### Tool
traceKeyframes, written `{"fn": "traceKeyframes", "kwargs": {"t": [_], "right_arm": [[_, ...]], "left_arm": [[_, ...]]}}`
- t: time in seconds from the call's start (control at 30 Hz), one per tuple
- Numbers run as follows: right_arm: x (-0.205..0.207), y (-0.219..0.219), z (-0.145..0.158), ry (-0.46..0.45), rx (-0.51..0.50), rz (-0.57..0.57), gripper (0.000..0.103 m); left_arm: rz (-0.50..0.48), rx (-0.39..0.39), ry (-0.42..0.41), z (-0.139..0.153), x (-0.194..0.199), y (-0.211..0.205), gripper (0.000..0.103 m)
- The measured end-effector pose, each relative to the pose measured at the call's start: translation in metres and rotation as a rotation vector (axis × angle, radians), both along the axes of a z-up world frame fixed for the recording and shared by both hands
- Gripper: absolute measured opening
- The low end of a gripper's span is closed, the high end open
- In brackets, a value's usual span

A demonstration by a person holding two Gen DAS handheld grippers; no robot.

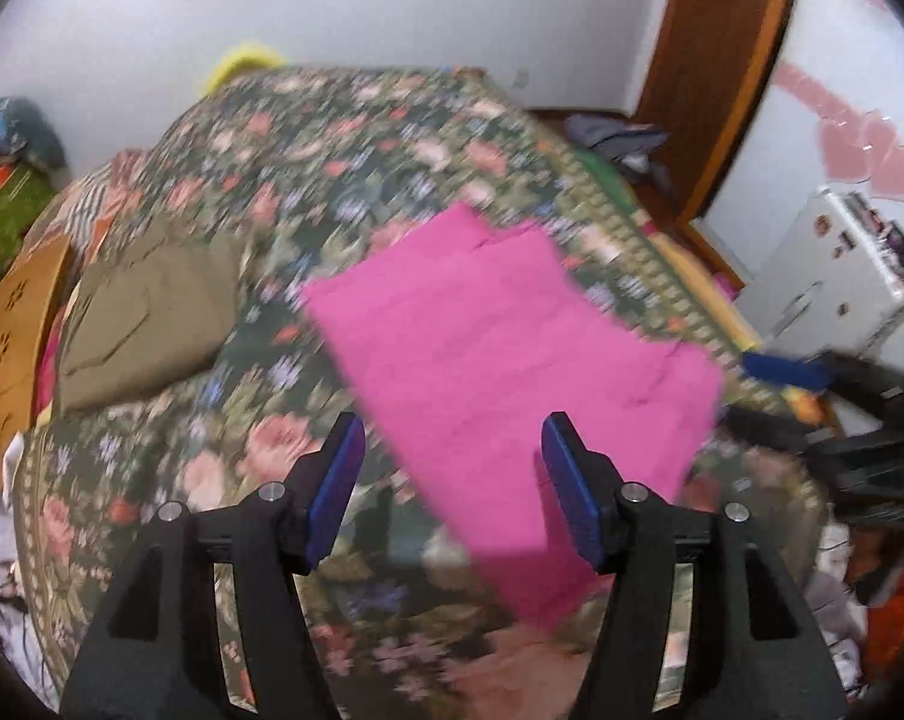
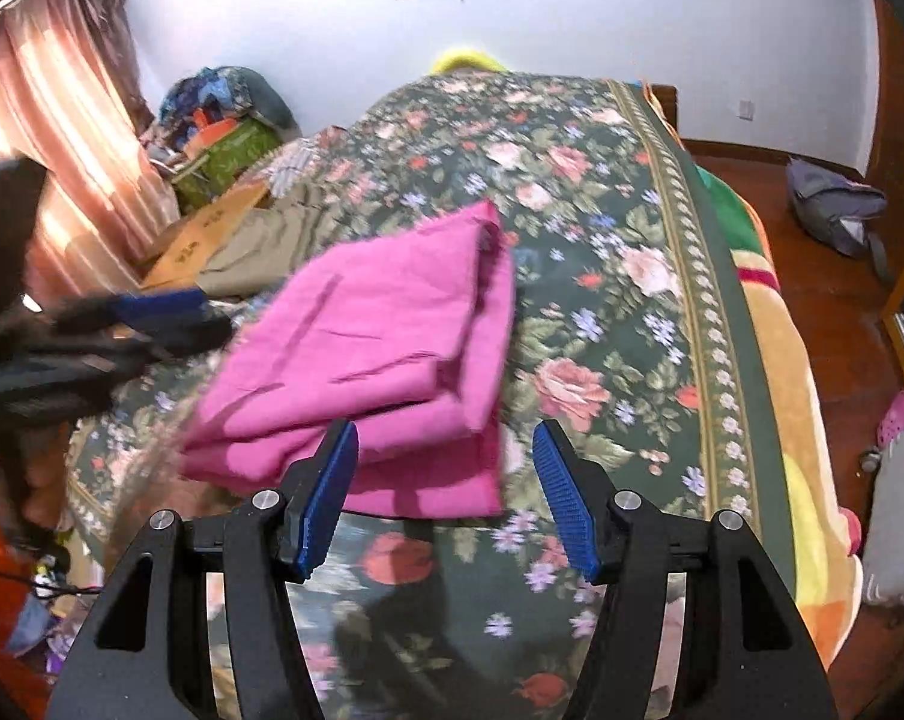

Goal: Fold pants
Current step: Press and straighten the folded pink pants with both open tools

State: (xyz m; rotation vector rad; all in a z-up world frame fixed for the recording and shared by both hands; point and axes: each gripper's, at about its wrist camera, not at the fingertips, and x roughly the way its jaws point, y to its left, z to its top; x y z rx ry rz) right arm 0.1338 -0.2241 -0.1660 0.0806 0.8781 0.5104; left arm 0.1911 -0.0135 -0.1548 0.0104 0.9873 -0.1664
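Pants [image 2: 380, 354]: pink, lying already folded into a compact layered rectangle on the floral bedspread [image 2: 602, 276], toward the near end of the bed and left of its bordered right edge; stacked folds show along the near side in the right wrist view. Handling, as a judgement: thin woven cloth, light and limp, not slippery, not fragile; layers likely to slide apart or droop if lifted by one corner, so best taken at the thick folded edge or at two corners together, pinching all layers. Left gripper [image 1: 452, 450]: claw spread wide, empty, held above the near-left edge of the pants, blue pads [image 1: 338, 480] to either side of that edge, contact not evident; view blurred. Right gripper [image 2: 446, 456]: claw likewise wide open, holding nothing, poised over the near-right corner of the pants, its left pad overlapping the cloth in view; whether it touches cannot be told. Nearby: olive-khaki garment [image 1: 146, 312] lying well left of the pants on the same bedspread; cardboard box [image 2: 206, 240] beyond it at the bed's left side. Task state, judged: folding looks complete or nearly so
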Motion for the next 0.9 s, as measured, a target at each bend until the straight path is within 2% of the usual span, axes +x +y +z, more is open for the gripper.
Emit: {"fn": "traceKeyframes", "kwargs": {"t": [0.13,0.23,0.27,0.4,0.57,0.9], "right_arm": [[-0.005,0.017,0.007,-0.021,0.024,0.026,0.058],[-0.004,0.031,0.001,-0.003,0.05,0.022,0.063],[-0.004,0.037,-0.003,0.007,0.045,0.024,0.066],[-0.003,0.052,-0.024,0.033,-0.049,0.051,0.067],[-0.001,0.043,-0.034,0.038,-0.074,0.09,0.066],[0.032,0.026,-0.041,0.058,-0.124,0.075,0.067]], "left_arm": [[0.019,-0.021,0.058,-0.03,-0.001,0.015,0.063],[0.038,-0.06,0.056,-0.036,-0.004,0.02,0.063],[0.043,-0.065,0.055,-0.037,-0.006,0.02,0.063],[0.041,-0.073,0.054,-0.039,-0.016,0.018,0.064],[0.037,-0.121,0.066,-0.04,-0.026,0.014,0.064],[0.005,-0.133,0.039,-0.04,-0.024,-0.014,0.063]]}}
